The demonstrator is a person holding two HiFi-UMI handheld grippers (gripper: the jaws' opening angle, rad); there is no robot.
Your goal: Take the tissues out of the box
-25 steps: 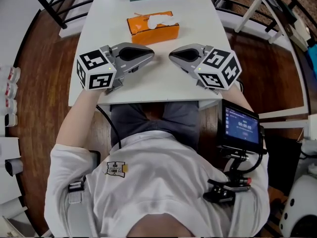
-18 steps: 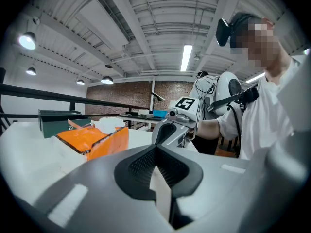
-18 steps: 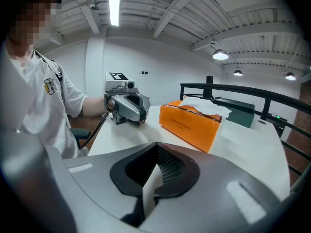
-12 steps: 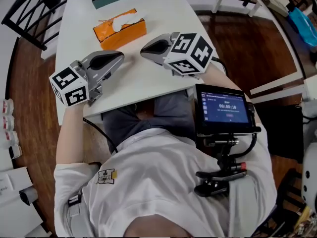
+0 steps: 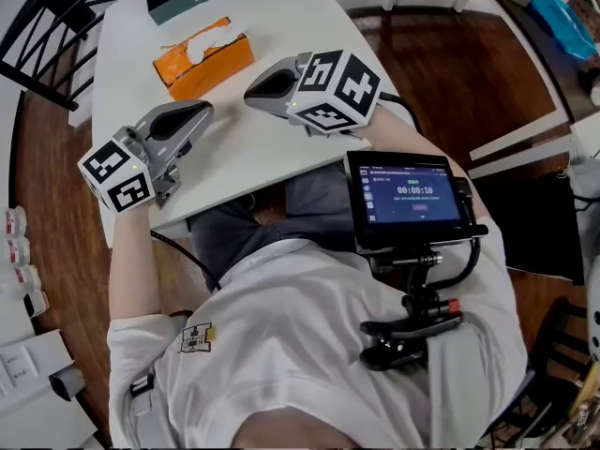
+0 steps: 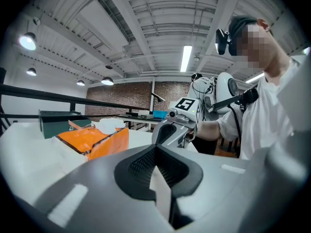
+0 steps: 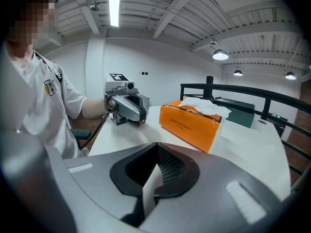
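tissue box (image 5: 202,62), orange, sits upper left in the head view on the white bench (image 5: 234,148), tissues (image 5: 214,37) protruding. left tongs (image 5: 199,112) and right tongs (image 5: 253,89) fully closed, empty, near it.

Orange tissue box (image 5: 203,59) lies on table, white tissue (image 5: 212,37) protruding.

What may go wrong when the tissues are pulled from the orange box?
The orange box lies free on the table; pulling the tissue may lift or drag it, unless one gripper holds it down. Both the left gripper and right gripper are shut; reaching in so could push the tissue down.
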